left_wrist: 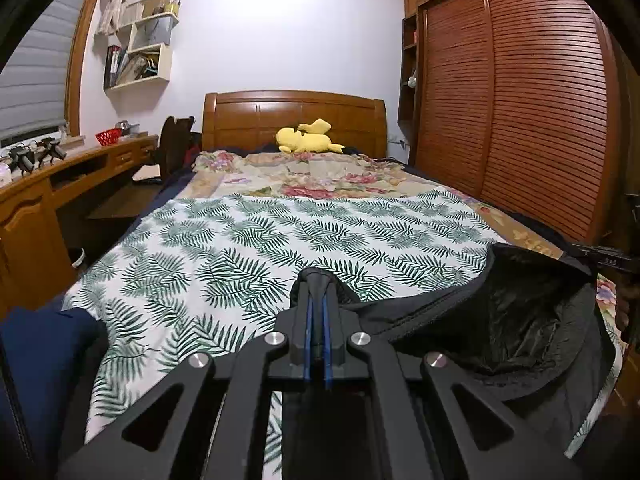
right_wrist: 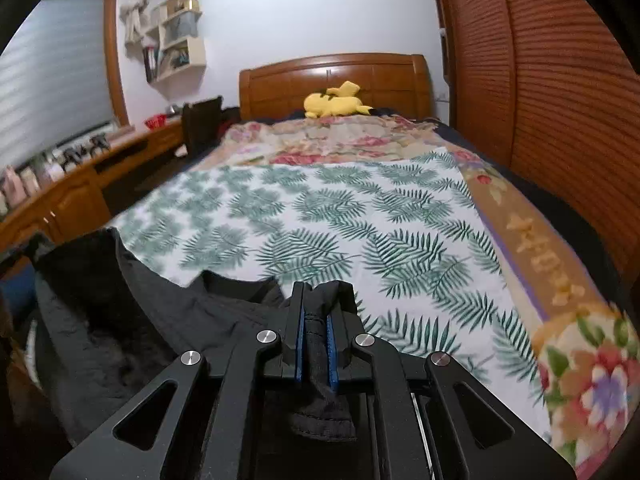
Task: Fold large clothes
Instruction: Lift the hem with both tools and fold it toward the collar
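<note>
The left gripper (left_wrist: 317, 292) and the right gripper (right_wrist: 319, 300) are each clamped on an edge of the black garment (left_wrist: 520, 320), which sags between them over the near end of the fern-print sheet (left_wrist: 248, 240). Far off, a yellow plush toy (left_wrist: 306, 140) lies by the wooden headboard (left_wrist: 248, 120); a louvred wardrobe (left_wrist: 520, 100) stands right. The garment's lower part is cut off from view.

No text or label is clear enough to read.

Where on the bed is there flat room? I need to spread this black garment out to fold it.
The leaf-print sheet is bare from the black garment held by both grippers up to the floral quilt. The headboard end is crowded: rumpled quilt and yellow plush.
</note>
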